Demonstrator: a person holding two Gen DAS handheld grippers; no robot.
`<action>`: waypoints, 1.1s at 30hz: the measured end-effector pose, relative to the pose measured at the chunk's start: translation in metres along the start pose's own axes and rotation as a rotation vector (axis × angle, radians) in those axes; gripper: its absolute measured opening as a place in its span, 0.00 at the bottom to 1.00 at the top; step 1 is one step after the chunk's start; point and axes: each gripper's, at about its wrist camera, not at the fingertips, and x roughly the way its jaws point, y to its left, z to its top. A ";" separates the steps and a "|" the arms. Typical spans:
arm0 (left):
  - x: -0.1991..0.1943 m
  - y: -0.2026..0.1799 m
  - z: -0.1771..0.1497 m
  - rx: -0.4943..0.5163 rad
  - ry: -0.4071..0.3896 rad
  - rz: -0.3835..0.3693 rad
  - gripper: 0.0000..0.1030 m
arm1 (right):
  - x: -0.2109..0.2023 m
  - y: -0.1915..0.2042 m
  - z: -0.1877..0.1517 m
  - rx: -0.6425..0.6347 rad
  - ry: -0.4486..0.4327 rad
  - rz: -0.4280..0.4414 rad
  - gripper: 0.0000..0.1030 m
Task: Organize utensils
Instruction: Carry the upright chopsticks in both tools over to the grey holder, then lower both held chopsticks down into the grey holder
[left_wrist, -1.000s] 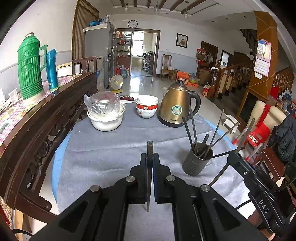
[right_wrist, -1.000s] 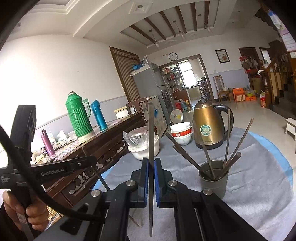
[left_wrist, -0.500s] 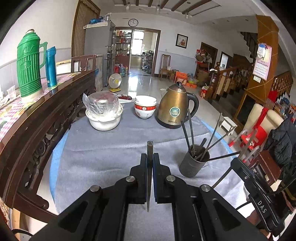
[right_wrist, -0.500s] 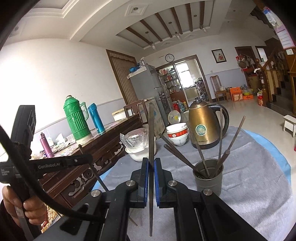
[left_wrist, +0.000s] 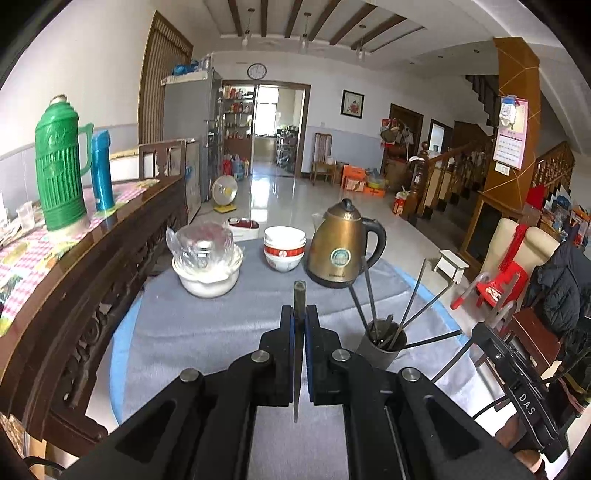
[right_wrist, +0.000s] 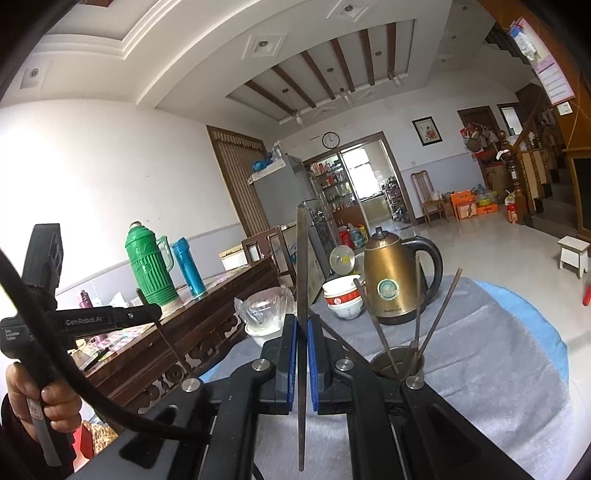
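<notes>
A grey cup (left_wrist: 382, 349) holding several dark chopsticks stands on the grey cloth, right of centre; it also shows in the right wrist view (right_wrist: 397, 363). My left gripper (left_wrist: 300, 314) is shut on one dark chopstick (left_wrist: 299, 295), held above the cloth, left of the cup. My right gripper (right_wrist: 303, 321) is shut on another dark chopstick (right_wrist: 302, 258) that points up, left of the cup. The right gripper's body shows at the right edge of the left wrist view (left_wrist: 517, 391).
A brass kettle (left_wrist: 341, 247), stacked bowls (left_wrist: 284, 247) and a white bowl with a plastic-wrapped lid (left_wrist: 207, 258) stand at the table's far side. A dark wooden sideboard (left_wrist: 92, 266) with a green thermos (left_wrist: 59, 166) runs along the left.
Both grippers have lifted and tilted upward, still shut on their chopsticks. The cup now sits lower in both views.
</notes>
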 end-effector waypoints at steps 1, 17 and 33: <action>-0.002 -0.002 0.002 0.009 -0.008 0.002 0.05 | -0.002 0.000 0.001 -0.003 -0.006 -0.004 0.06; -0.016 -0.029 0.027 0.113 -0.090 0.000 0.05 | -0.028 -0.025 0.034 -0.001 -0.106 -0.073 0.06; 0.014 -0.047 0.054 0.131 -0.094 -0.066 0.05 | -0.021 -0.036 0.054 -0.026 -0.130 -0.116 0.06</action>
